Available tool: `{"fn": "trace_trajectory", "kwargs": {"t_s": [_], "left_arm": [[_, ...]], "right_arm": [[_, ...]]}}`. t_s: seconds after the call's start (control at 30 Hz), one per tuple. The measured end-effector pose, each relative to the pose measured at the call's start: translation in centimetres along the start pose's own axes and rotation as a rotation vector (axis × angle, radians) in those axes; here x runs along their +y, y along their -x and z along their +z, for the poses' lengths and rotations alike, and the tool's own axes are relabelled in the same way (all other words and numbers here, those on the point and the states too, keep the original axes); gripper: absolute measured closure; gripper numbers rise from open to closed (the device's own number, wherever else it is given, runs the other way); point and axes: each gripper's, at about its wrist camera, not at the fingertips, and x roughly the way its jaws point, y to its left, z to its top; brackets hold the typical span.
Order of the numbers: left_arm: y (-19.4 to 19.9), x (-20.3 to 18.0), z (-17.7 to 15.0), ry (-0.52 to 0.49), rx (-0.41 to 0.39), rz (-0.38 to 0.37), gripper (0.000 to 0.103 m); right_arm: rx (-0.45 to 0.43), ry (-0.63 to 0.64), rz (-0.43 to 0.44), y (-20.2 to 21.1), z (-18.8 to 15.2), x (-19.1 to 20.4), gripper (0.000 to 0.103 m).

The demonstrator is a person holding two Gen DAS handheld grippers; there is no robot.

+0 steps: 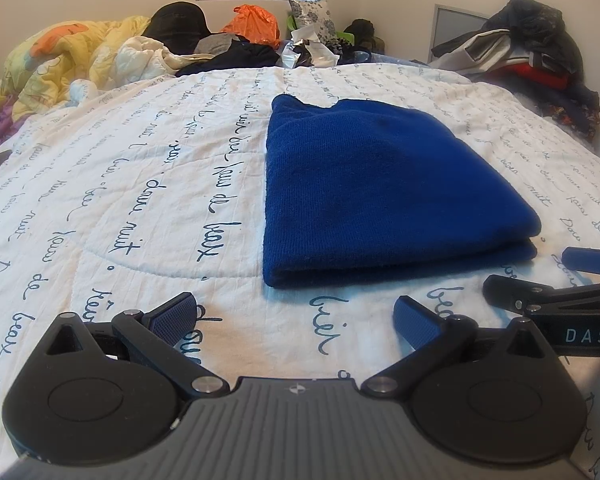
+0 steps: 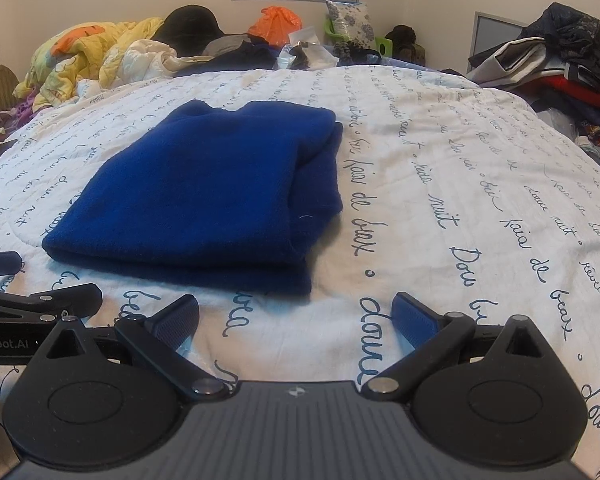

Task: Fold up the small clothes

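Note:
A blue knit garment lies folded into a thick rectangle on the white quilt with blue script. It also shows in the right wrist view, with the folded edge toward me. My left gripper is open and empty, hovering over the quilt just in front of the garment's near left corner. My right gripper is open and empty, in front of the garment's near right corner. Each gripper's fingers show at the edge of the other's view, the right one and the left one.
A yellow comforter, dark clothes and an orange bag are piled along the far edge of the bed. A heap of dark and red clothes sits at the far right. The quilt stretches out beside the garment.

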Motion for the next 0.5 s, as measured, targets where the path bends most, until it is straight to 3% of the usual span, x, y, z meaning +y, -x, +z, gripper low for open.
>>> {"fn": "trace_trajectory", "kwargs": {"t_s": [0.5], "left_arm": [[0.04,0.05,-0.03,0.000,-0.001,0.001,0.000]], "right_arm": [[0.000,0.000,0.000,-0.01,0.00,0.04,0.000]]}}
